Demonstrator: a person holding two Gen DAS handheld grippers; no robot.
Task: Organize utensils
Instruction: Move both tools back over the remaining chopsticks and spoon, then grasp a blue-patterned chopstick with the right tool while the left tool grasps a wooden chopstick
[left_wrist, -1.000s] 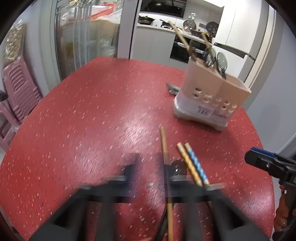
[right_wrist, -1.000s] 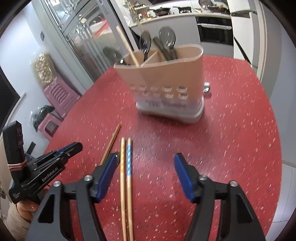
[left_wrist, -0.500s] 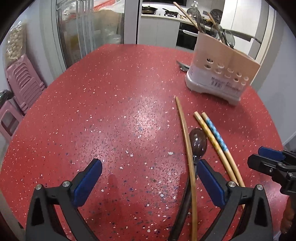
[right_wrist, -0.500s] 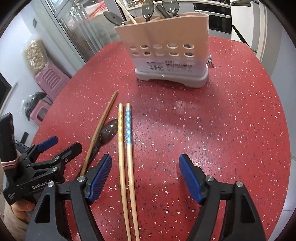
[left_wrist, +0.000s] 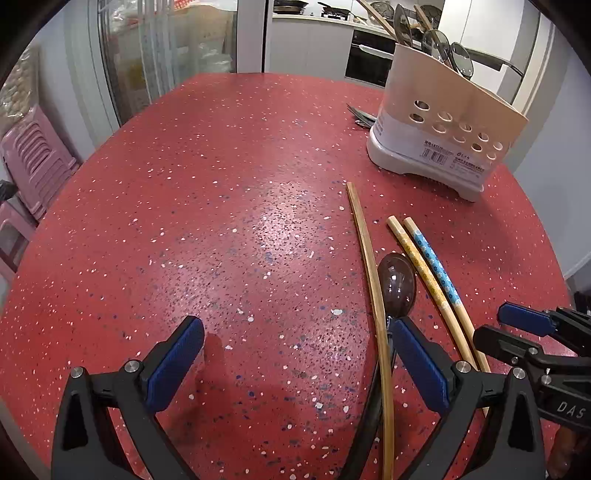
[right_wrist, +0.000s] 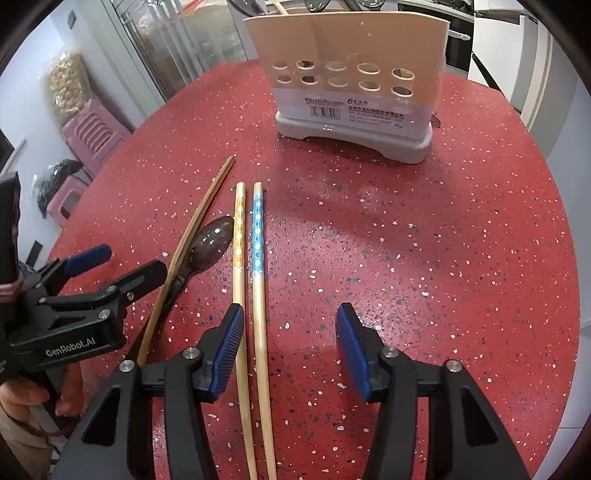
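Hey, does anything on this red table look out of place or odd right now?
Yes. Four utensils lie loose on the table rather than in the holder: a plain chopstick, a dark spoon, and two patterned chopsticks. Something metal pokes out behind the holder.

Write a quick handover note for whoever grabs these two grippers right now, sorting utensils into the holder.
Left gripper: open, empty, low over the table.
Right gripper: open, empty, with the blue-patterned chopstick between its fingers.
Loose on the table: plain chopstick, dark spoon, yellow-patterned chopstick, the blue one.
Holder stands at the far side, already holding some utensils.
Left: move all four into the holder.
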